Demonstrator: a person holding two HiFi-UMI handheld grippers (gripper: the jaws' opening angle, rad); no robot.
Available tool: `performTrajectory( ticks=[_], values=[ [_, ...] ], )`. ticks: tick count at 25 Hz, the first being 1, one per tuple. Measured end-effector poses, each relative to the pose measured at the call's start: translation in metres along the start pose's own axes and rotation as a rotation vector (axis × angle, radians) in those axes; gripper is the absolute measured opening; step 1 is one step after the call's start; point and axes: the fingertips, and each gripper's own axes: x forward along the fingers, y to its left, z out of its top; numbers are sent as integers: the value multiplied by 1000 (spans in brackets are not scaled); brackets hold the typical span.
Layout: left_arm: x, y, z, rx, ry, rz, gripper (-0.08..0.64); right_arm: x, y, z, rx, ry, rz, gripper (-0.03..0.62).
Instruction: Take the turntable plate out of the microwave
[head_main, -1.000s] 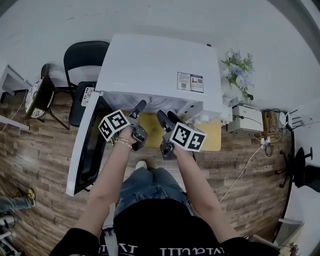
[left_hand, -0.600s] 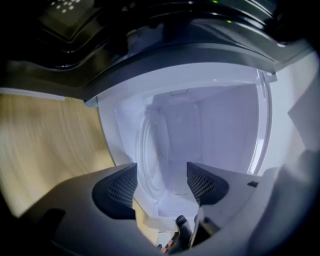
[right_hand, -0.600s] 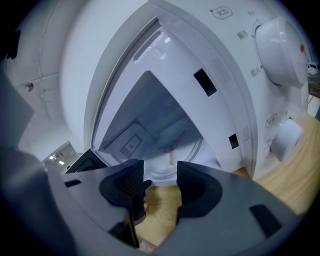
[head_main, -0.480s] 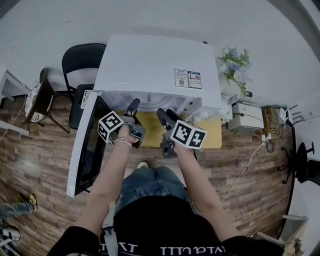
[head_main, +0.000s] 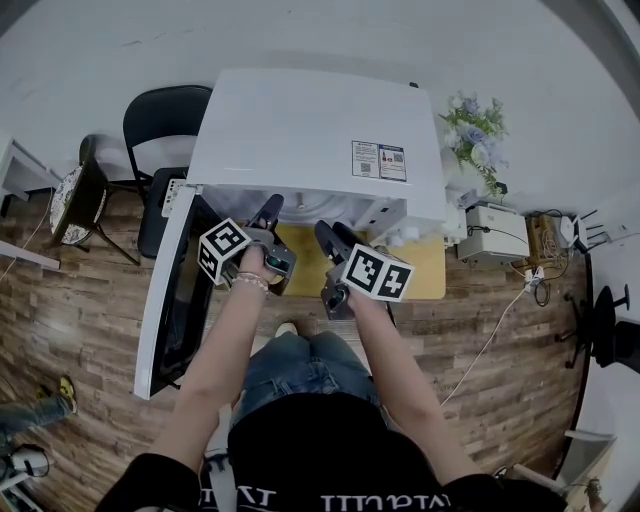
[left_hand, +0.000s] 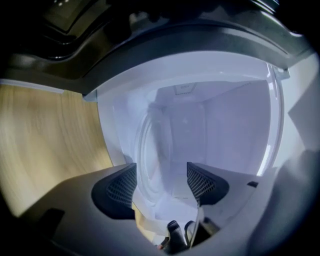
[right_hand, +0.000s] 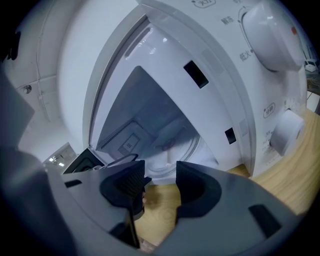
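The white microwave (head_main: 300, 130) stands on a wooden table (head_main: 425, 275) with its door (head_main: 175, 300) swung open to the left. The glass turntable plate (left_hand: 150, 150) lies on the cavity floor and also shows in the right gripper view as the plate (right_hand: 172, 150). My left gripper (head_main: 270, 210) and right gripper (head_main: 335, 235) hover side by side just in front of the opening. The jaws of both the left gripper (left_hand: 161, 184) and the right gripper (right_hand: 159, 182) have just been closing, and both are still open with nothing between them. Neither touches the plate.
The microwave's control panel with a big white knob (right_hand: 272, 32) is to the right of the opening. A black chair (head_main: 165, 120) stands at the back left. Flowers (head_main: 475, 130) and a white box (head_main: 495, 235) with cables sit to the right, on a wood floor.
The left gripper has rolled a little about its own axis. Both hands stay in the same place in front of the opening.
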Motion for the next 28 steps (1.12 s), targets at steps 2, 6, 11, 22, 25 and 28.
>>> performTrajectory(
  ticks=[2, 6, 11, 22, 25, 28],
  values=[
    [3, -1, 0, -4, -2, 4, 310, 2, -1, -1, -1, 5, -3, 189],
    [4, 15, 2, -5, -28, 92, 206, 4, -5, -2, 1, 14, -9, 187],
    [-2, 34, 1, 18, -46, 185, 28, 10, -9, -9, 21, 36, -4, 186],
    [-6, 15, 0, 4, -19, 124, 26, 42, -17, -9, 447, -45, 141, 167],
    [-7, 14, 0, 11, -16, 133, 26, 52, -18, -5, 593, -97, 171, 141],
    [-7, 13, 0, 20, -11, 136, 26, 62, -20, -8, 691, -121, 171, 132]
  ],
)
